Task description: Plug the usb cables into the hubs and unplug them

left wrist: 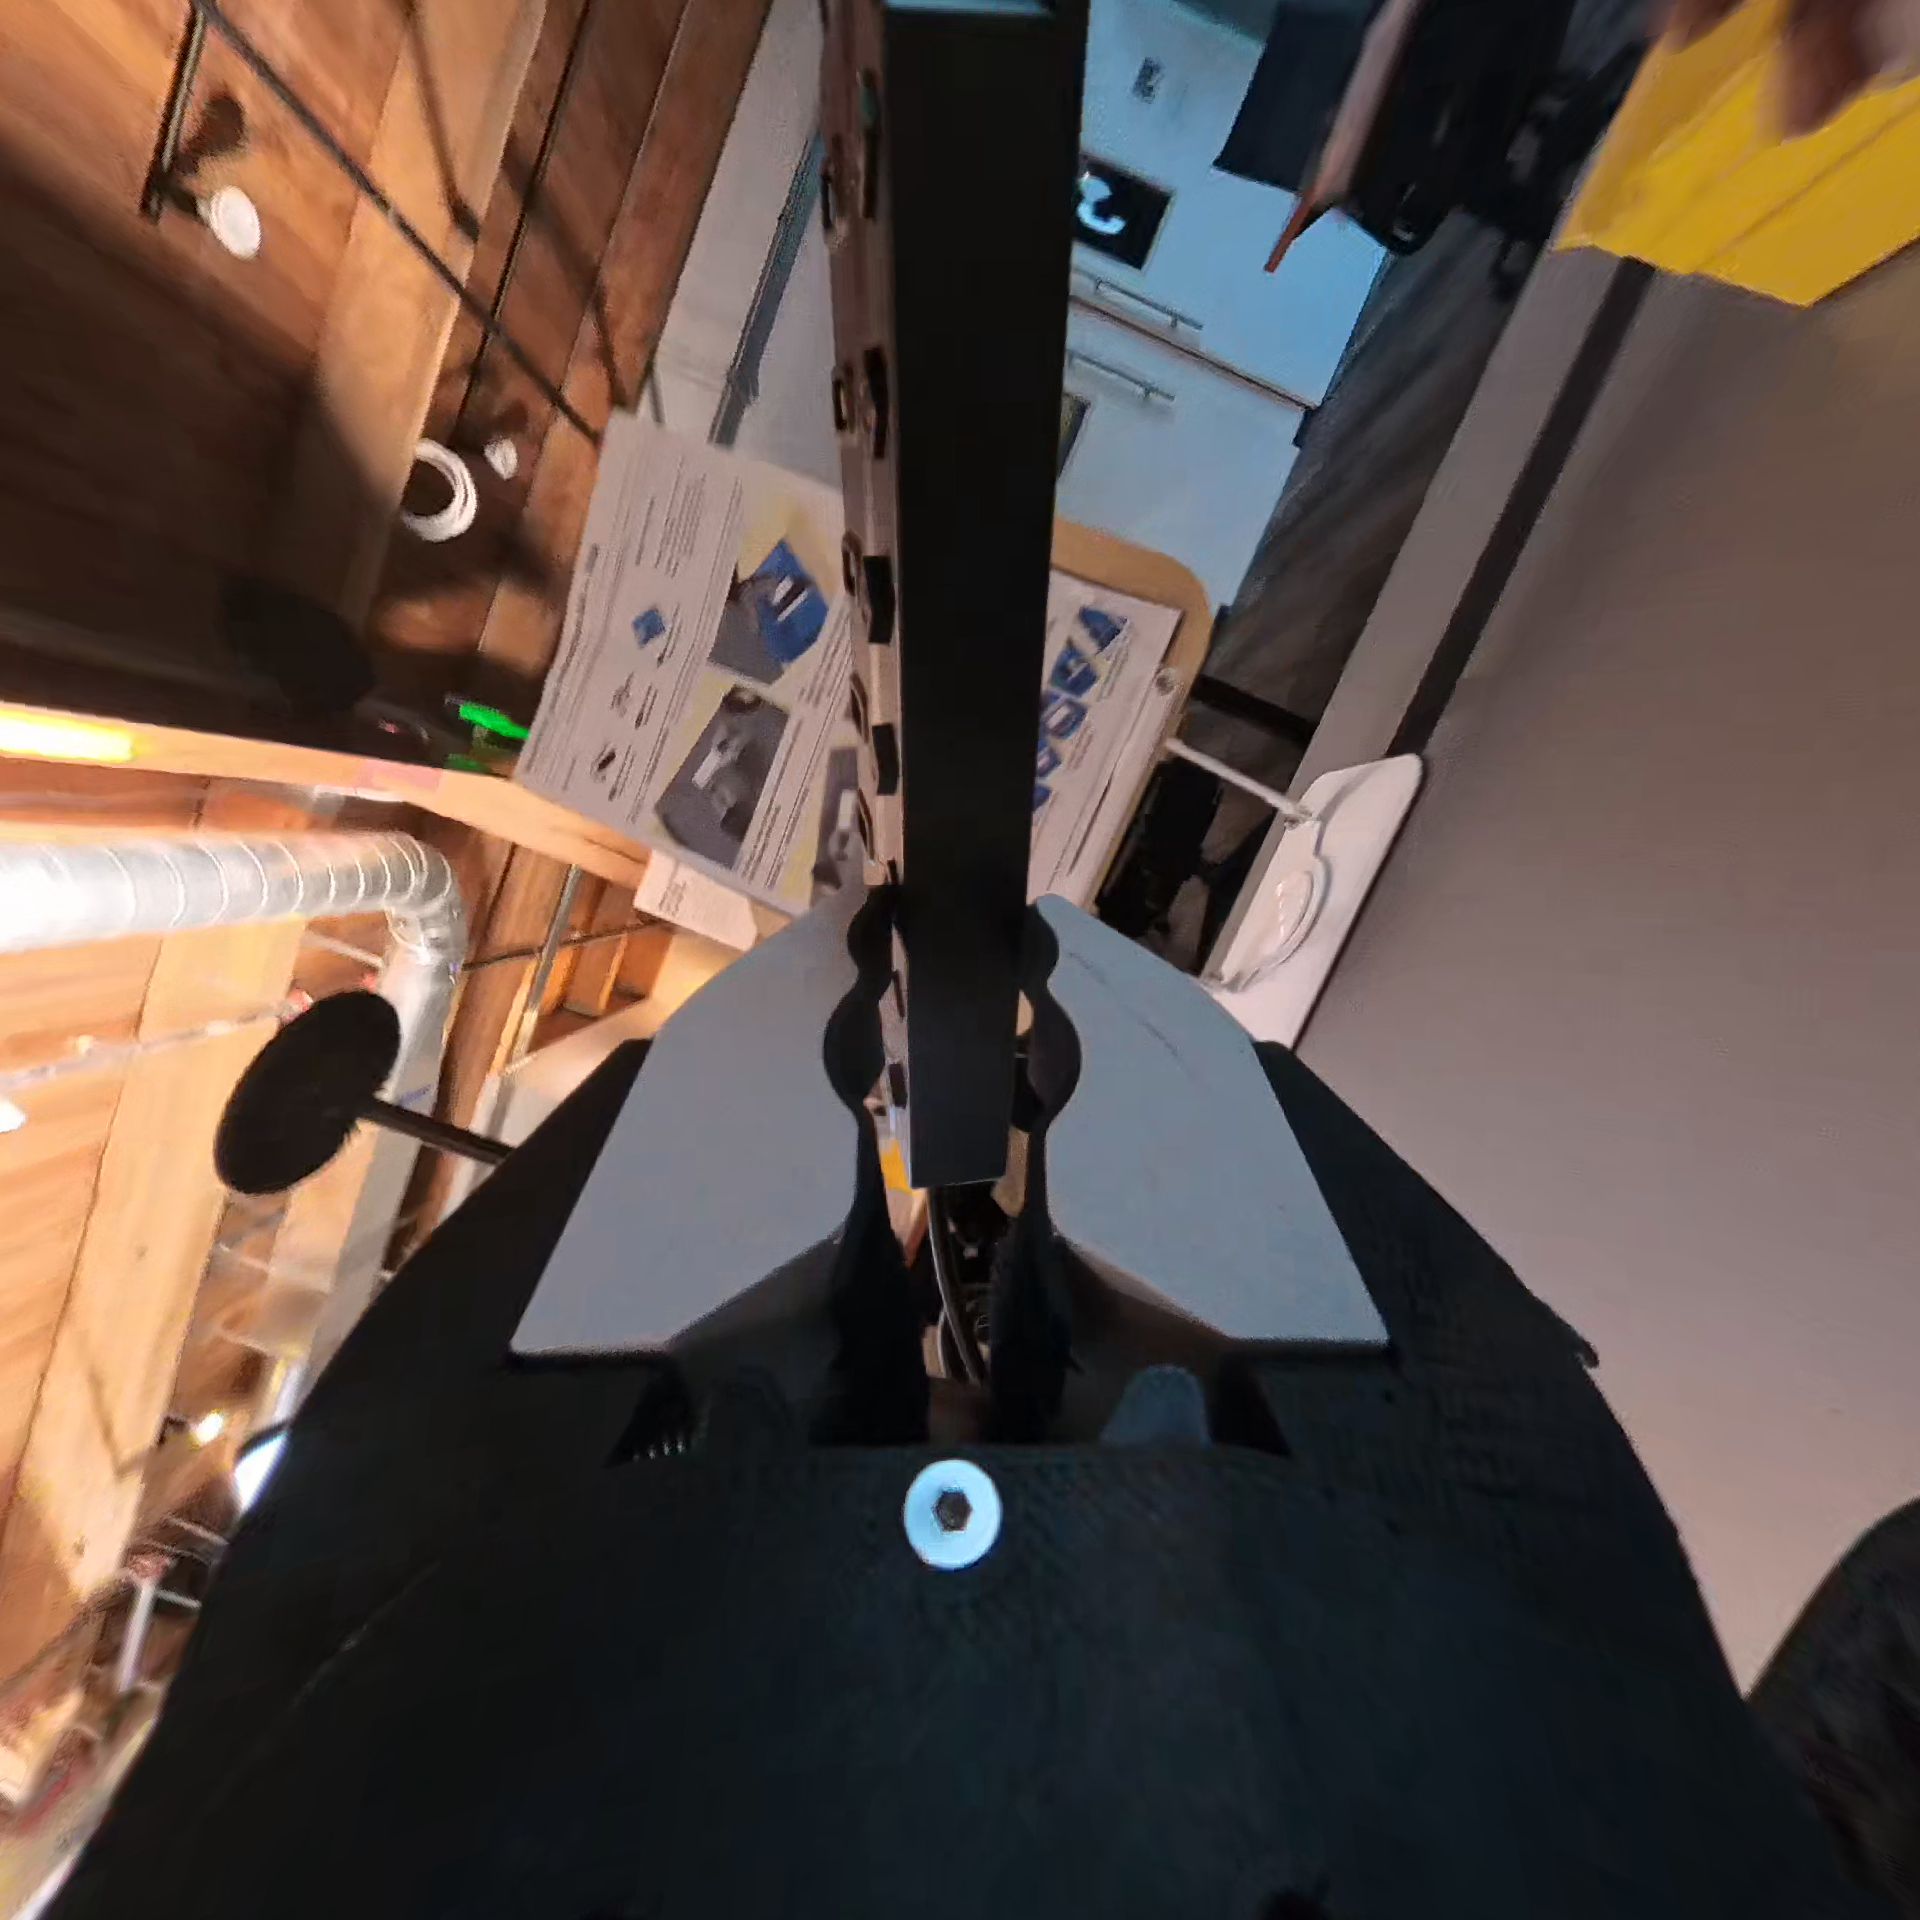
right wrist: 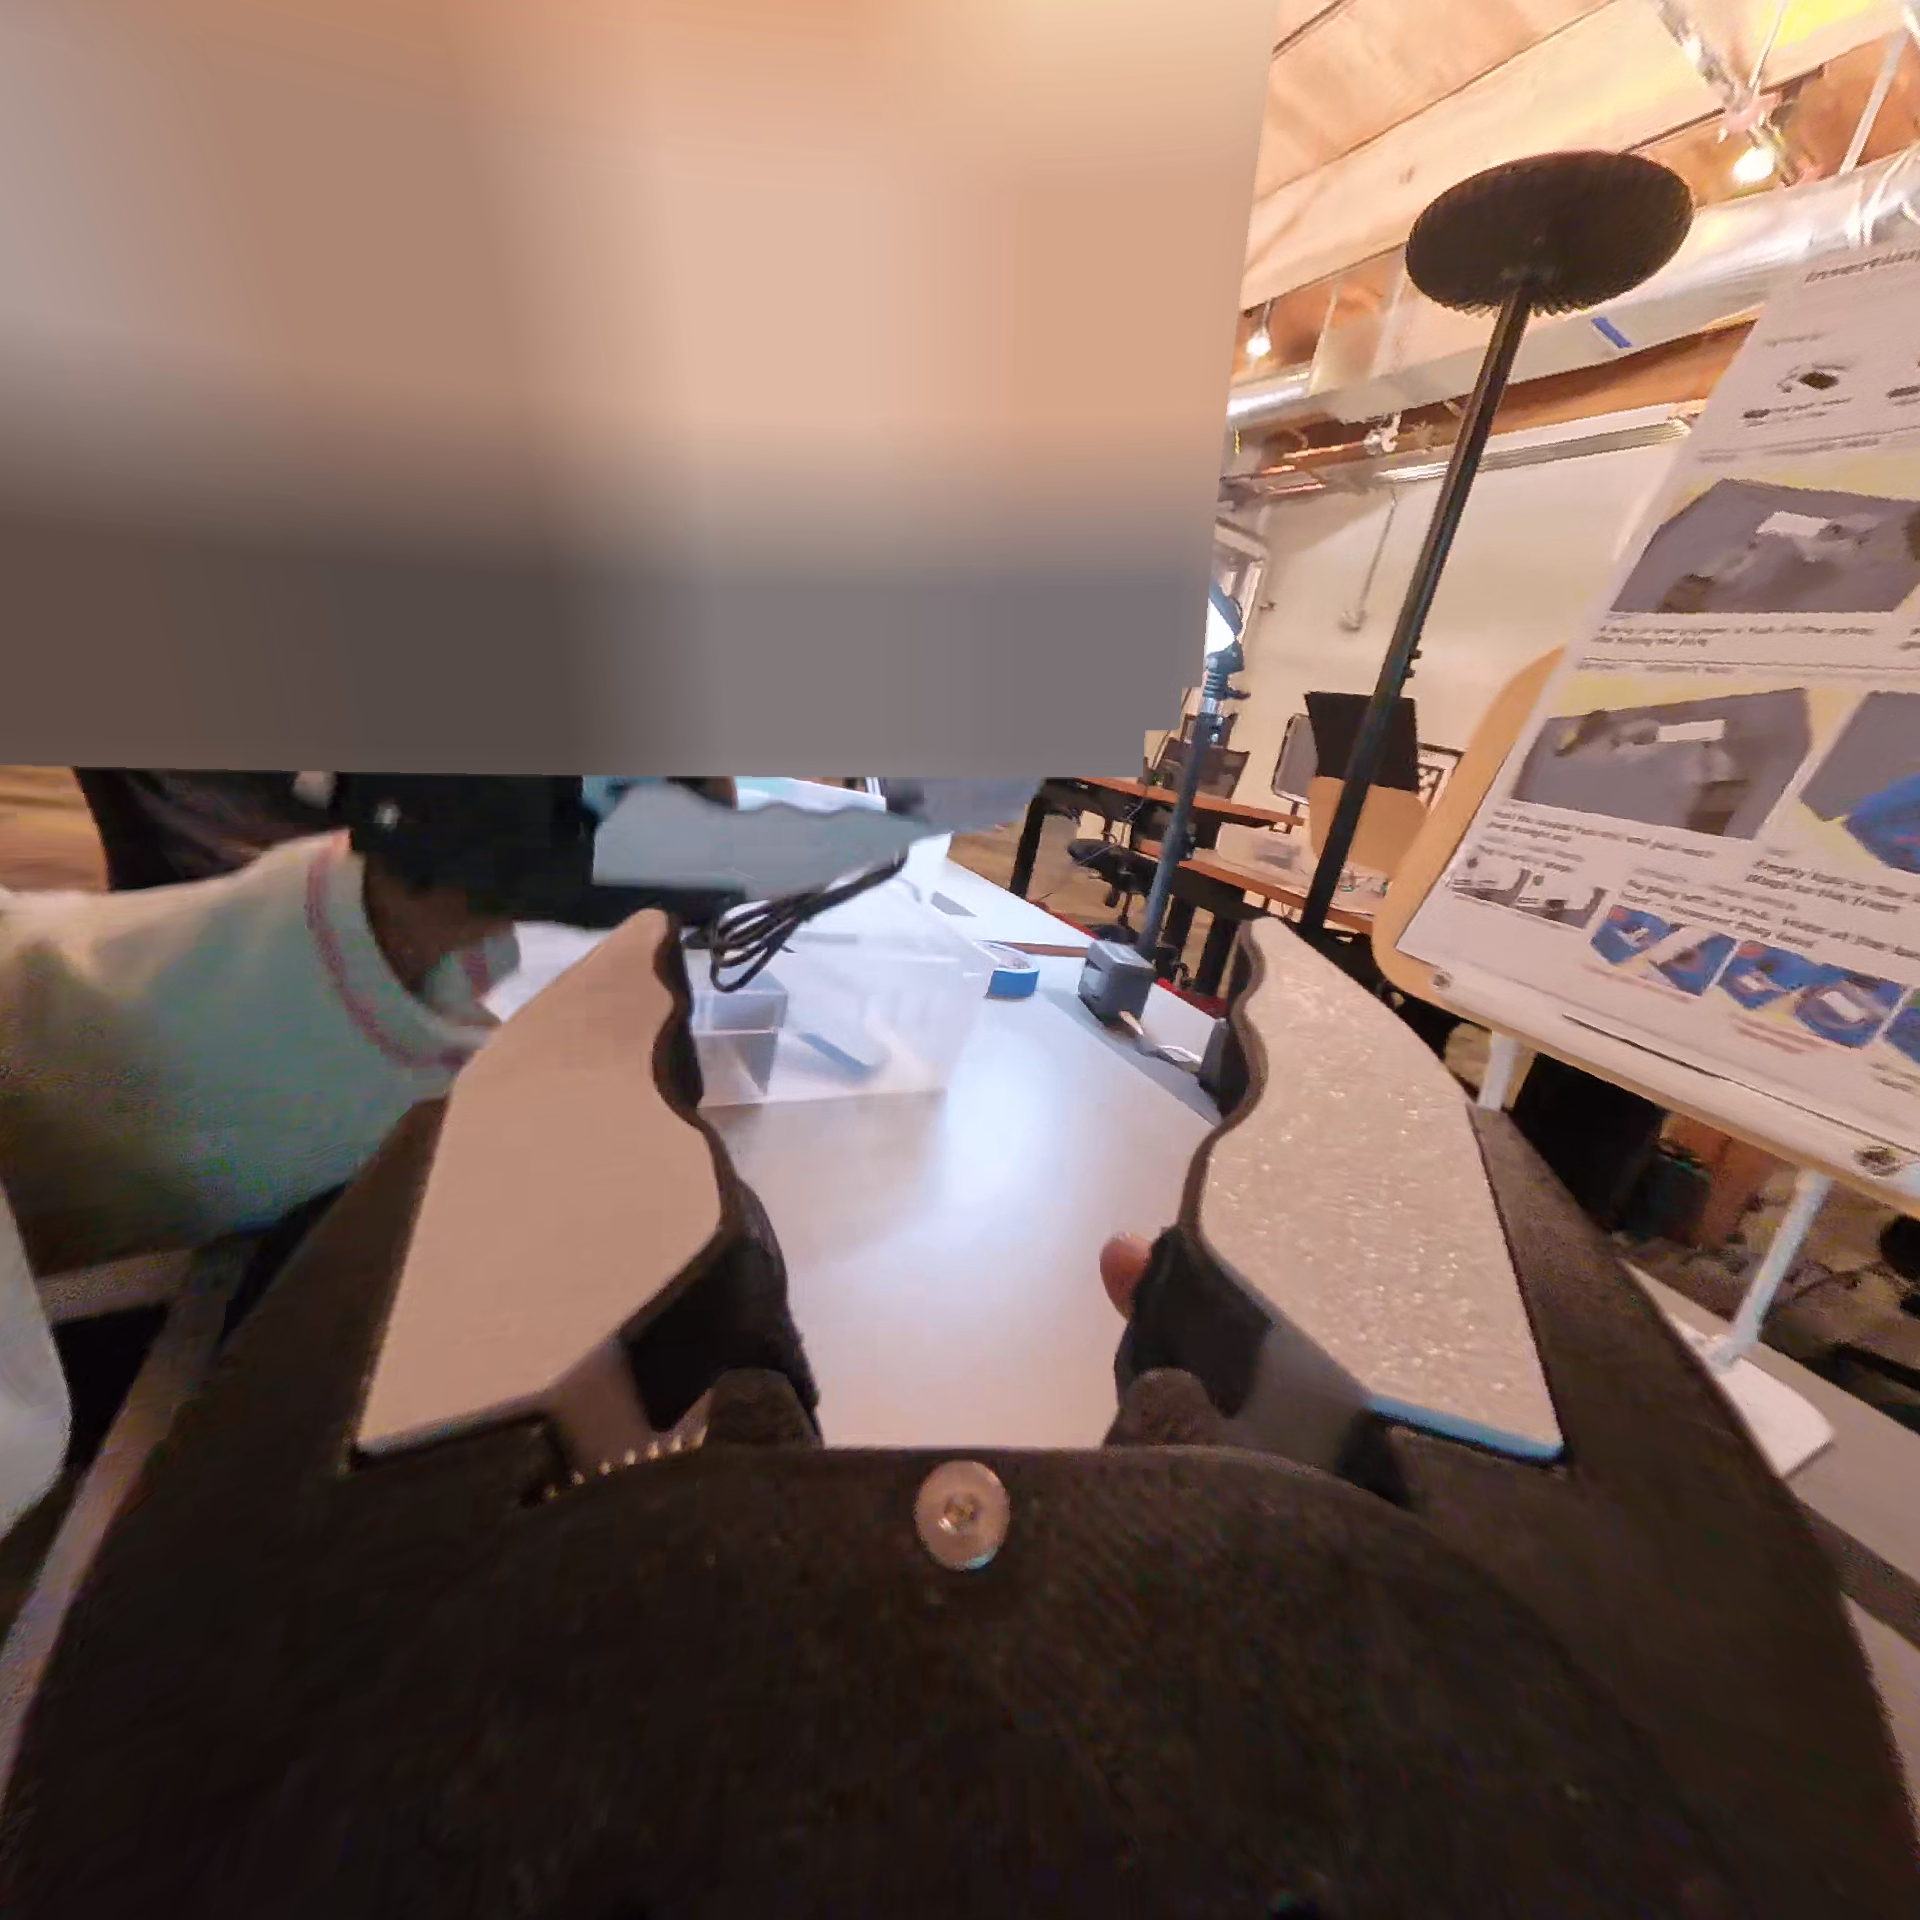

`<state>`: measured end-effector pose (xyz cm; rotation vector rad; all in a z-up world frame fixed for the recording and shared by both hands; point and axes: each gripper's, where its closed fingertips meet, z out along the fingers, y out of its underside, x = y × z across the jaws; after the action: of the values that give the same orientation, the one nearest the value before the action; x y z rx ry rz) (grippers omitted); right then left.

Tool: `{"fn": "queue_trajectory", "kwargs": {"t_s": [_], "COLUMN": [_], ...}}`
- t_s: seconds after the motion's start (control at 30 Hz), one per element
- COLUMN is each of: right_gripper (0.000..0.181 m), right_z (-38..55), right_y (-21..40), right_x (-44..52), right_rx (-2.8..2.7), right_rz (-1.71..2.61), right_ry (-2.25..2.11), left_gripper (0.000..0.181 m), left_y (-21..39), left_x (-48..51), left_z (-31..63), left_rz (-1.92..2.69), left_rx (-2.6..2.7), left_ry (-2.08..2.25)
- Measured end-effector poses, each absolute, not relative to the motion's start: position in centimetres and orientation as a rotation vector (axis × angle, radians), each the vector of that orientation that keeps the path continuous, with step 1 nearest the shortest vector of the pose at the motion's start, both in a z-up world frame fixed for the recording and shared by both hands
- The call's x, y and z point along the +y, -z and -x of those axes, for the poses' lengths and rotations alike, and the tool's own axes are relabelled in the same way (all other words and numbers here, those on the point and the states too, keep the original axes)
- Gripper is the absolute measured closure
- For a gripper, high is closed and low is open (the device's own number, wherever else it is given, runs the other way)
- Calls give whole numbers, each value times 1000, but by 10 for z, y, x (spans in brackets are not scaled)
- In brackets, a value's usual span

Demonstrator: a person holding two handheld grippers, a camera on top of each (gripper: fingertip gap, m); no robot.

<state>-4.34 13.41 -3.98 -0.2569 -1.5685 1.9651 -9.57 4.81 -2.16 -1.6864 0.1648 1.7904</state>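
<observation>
- Left claw [left wrist: 951,997] is clamped on a long black USB hub [left wrist: 971,520], gripping its near end; the bar runs straight out from the claw, a row of ports lining its left edge.
- Right claw [right wrist: 961,1049] gapes wide with nothing in it, low over the pale table [right wrist: 935,1226].
- Farther off in the right view, the left claw shows again, a black USB cable [right wrist: 774,920] dangling beneath it over a clear box [right wrist: 743,1049].
- My read: hub lifted, plugging not yet begun. Next, the right claw needs a cable's plug, squared to a port.
</observation>
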Motion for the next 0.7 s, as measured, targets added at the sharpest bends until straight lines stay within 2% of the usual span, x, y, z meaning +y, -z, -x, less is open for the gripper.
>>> {"fn": "queue_trajectory", "kwargs": {"t_s": [0.07, 0.13, 0.27, 0.47, 0.53, 0.7], "right_gripper": [77, 79, 97, 104, 117, 118], "right_z": [49, 54, 54, 56, 55, 45], "right_y": [38, 39, 39, 39, 38, 32], "right_x": [131, 131, 130, 125, 124, 127], "right_rx": [-1575, -1580, -1578, -1594, -1587, -1575], "right_rz": [303, 328, 281, 199, 171, 85], "right_ry": [-1975, -1964, -1916, -1821, -1826, -1839], "left_gripper": [158, 158, 158, 158, 158, 156], "left_y": [37, 48, 60, 69, 69, 73], "left_x": [65, 76, 86, 93, 94, 103], "left_z": [91, 87, 86, 85, 82, 74], "left_rz": [1695, 1708, 1725, 1737, 1727, 1727], "left_rx": [211, 238, 272, 277, 294, 295], "left_ry": [-1794, -1781, -1760, -1668, -1680, -1548]}}
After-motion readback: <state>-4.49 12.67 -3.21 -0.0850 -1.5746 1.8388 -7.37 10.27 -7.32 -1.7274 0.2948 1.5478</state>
